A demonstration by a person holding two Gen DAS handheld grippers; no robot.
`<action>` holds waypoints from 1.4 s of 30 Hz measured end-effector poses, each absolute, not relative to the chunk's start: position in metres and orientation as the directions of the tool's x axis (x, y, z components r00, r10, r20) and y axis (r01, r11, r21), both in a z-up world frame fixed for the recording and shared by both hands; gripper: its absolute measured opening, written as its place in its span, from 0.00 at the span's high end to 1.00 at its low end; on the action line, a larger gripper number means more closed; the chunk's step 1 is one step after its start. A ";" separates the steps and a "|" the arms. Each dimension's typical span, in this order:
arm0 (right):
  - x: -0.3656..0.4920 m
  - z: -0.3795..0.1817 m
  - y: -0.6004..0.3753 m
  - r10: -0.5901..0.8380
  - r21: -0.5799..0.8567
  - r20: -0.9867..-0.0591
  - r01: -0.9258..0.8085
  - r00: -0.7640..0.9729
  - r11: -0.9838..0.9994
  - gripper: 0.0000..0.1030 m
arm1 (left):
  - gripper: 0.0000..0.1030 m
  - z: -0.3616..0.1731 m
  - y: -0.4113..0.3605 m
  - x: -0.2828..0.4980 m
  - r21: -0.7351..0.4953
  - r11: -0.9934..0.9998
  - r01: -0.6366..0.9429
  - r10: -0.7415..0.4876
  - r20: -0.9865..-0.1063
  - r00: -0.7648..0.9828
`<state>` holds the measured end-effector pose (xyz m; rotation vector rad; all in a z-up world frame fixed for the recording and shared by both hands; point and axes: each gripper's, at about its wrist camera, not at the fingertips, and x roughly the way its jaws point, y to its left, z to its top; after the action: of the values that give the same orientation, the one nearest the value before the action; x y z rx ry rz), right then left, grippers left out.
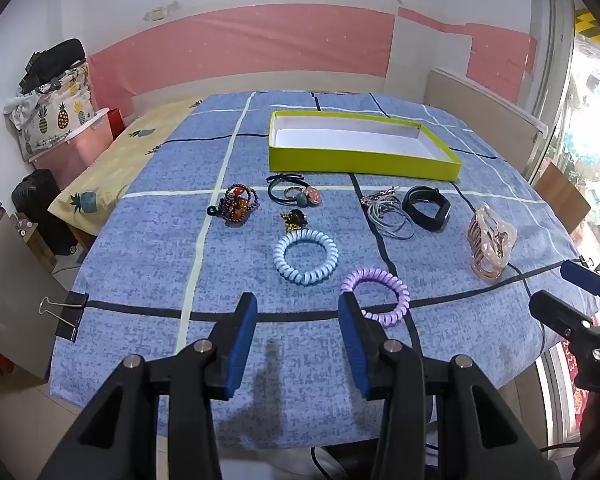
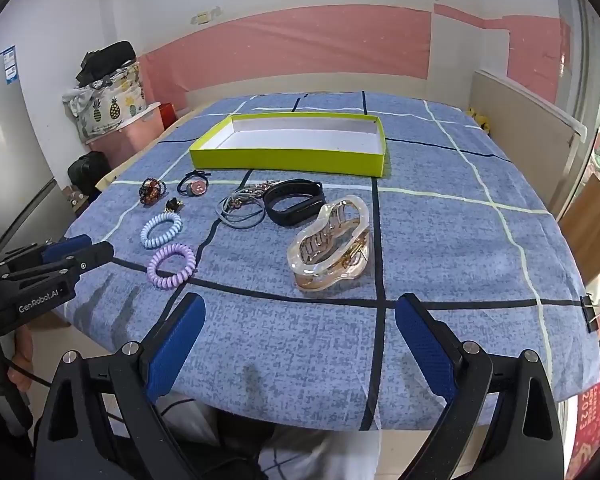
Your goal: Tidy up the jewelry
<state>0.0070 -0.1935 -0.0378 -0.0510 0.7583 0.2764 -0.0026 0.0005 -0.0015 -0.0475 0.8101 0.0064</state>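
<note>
Jewelry laid out on the cloth-covered desk (image 2: 440, 240) before an empty green box (image 2: 288, 156).

The box's long axis runs across the desk, near the far edge. The clear hair claw (image 2: 328, 244) lies on its side, angled toward the box, with bare cloth to its right. The purple coil tie (image 1: 380, 296) sits nearest the front edge. The left hand-held gripper (image 1: 298, 304) and the right hand-held gripper (image 2: 300, 312) both hover wide apart, holding nothing, over the near edge.
</note>
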 end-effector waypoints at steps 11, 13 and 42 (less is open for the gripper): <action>0.009 -0.040 -0.194 0.228 0.057 -0.693 -0.263 0.684 0.963 0.07 | 0.57 0.004 -0.001 -0.004 -0.054 0.999 -0.003 -0.037 -0.719 0.695; 0.009 -0.040 -0.194 0.228 0.058 -0.693 -0.262 0.684 0.963 0.07 | 0.57 0.005 -0.001 -0.004 -0.055 0.999 -0.002 -0.038 -0.717 0.696; 0.009 -0.040 -0.194 0.228 0.054 -0.692 -0.266 0.684 0.962 0.07 | 0.57 0.007 0.001 -0.008 -0.083 0.996 0.015 -0.070 -0.713 0.698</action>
<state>0.0090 -0.1937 -0.0397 -0.0519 0.7686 0.2771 -0.0084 0.0009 0.0069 -0.0725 0.7974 -0.0476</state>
